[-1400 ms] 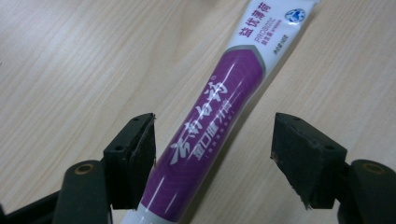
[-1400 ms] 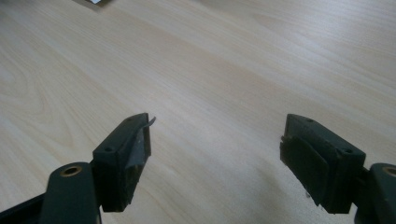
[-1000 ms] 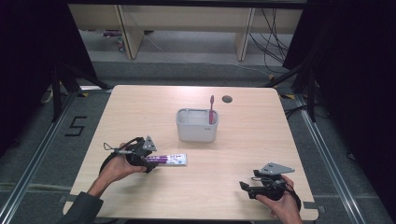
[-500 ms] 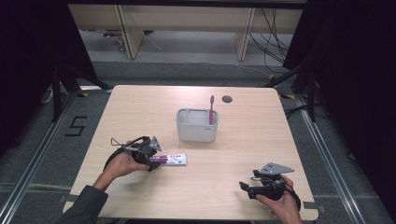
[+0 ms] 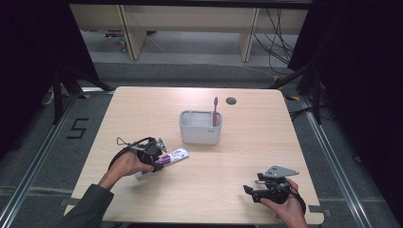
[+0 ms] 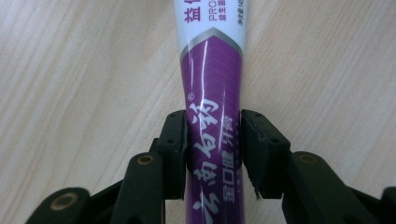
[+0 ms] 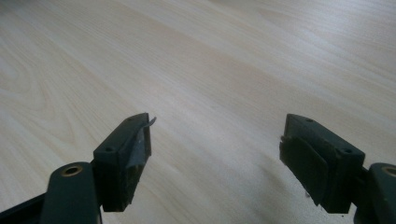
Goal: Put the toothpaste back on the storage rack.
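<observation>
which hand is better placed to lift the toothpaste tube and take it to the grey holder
Left. The left gripper has just been closing its jaws around the toothpaste tube, pads at both sides. The right gripper sits open over bare table, farther from the tube and the grey holder.

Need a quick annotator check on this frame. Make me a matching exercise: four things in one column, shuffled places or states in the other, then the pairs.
Things:
1. toothpaste tube
2. toothbrush
3. left claw
4. right claw

Places or states:
A. jaws wide apart over bare table
B. lying flat on the wooden table
C. standing in the grey bin
D. jaws, just closing, at both sides of the purple tube

Pairs: 1-B, 2-C, 3-D, 4-A
</observation>
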### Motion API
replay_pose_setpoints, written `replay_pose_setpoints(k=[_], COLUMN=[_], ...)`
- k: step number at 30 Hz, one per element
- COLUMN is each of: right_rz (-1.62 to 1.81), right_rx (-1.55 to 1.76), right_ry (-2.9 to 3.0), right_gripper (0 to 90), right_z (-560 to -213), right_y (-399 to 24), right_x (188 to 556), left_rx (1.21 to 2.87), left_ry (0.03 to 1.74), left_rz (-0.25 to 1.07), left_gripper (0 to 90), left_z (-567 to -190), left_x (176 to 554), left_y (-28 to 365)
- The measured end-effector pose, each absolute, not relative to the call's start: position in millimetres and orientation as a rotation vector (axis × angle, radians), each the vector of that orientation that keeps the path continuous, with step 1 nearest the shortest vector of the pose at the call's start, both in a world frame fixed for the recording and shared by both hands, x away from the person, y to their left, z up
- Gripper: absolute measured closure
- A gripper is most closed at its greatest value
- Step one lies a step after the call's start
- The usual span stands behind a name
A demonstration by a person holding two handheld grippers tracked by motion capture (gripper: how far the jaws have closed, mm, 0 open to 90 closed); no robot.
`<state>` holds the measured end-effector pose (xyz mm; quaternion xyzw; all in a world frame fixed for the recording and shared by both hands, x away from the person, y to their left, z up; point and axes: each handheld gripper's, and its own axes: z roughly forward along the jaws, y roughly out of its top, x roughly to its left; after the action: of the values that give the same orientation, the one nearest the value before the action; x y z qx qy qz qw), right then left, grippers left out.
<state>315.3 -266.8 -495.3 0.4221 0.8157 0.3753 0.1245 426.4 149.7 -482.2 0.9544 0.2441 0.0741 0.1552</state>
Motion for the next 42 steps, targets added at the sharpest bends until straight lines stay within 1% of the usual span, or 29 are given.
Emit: replay_pose_setpoints(k=[6, 7, 9, 18, 24, 26, 28, 36, 39, 41, 42], right_rz=[1.098, 1.095, 1.094, 1.098, 1.095, 1.096, 1.108, 1.098, 1.099, 1.095, 1.095], right_rx=[1.232, 1.184, 1.195, 1.207, 1.2, 1.18, 1.227, 1.212, 1.21, 1.206, 1.205], right_ry=[2.382, 2.374, 2.382, 2.383, 2.383, 2.38, 2.382, 2.378, 2.375, 2.373, 2.373], right_gripper=[25.5, 25.5, 25.5, 25.7, 25.7, 25.7, 25.9, 26.0, 26.1, 26.1, 26.1], right_z=[-495, -496, -496, -496, -495, -496, -495, -495, -495, -495, -495], right_y=[-266, -267, -267, -266, -267, -268, -266, -268, -268, -268, -268], right_x=[315, 317, 316, 316, 316, 317, 315, 316, 316, 316, 316], left_rx=[2.773, 2.777, 2.763, 2.803, 2.834, 2.845, 2.835, 2.814, 2.764, 2.735, 2.727], left_ry=[0.673, 0.669, 0.699, 0.702, 0.685, 0.651, 0.645, 0.616, 0.648, 0.61, 0.61], left_rz=[0.206, 0.202, 0.196, 0.161, 0.159, 0.195, 0.223, 0.217, 0.216, 0.243, 0.235], left_gripper=[63.0, 63.2, 63.6, 67.2, 69.6, 70.2, 70.5, 71.7, 72.0, 72.2, 72.2], left_z=[-481, -481, -482, -479, -476, -476, -475, -467, -463, -460, -458], left_x=[433, 433, 432, 436, 435, 433, 432, 427, 423, 423, 422], left_y=[147, 146, 145, 142, 139, 139, 140, 147, 150, 153, 154])
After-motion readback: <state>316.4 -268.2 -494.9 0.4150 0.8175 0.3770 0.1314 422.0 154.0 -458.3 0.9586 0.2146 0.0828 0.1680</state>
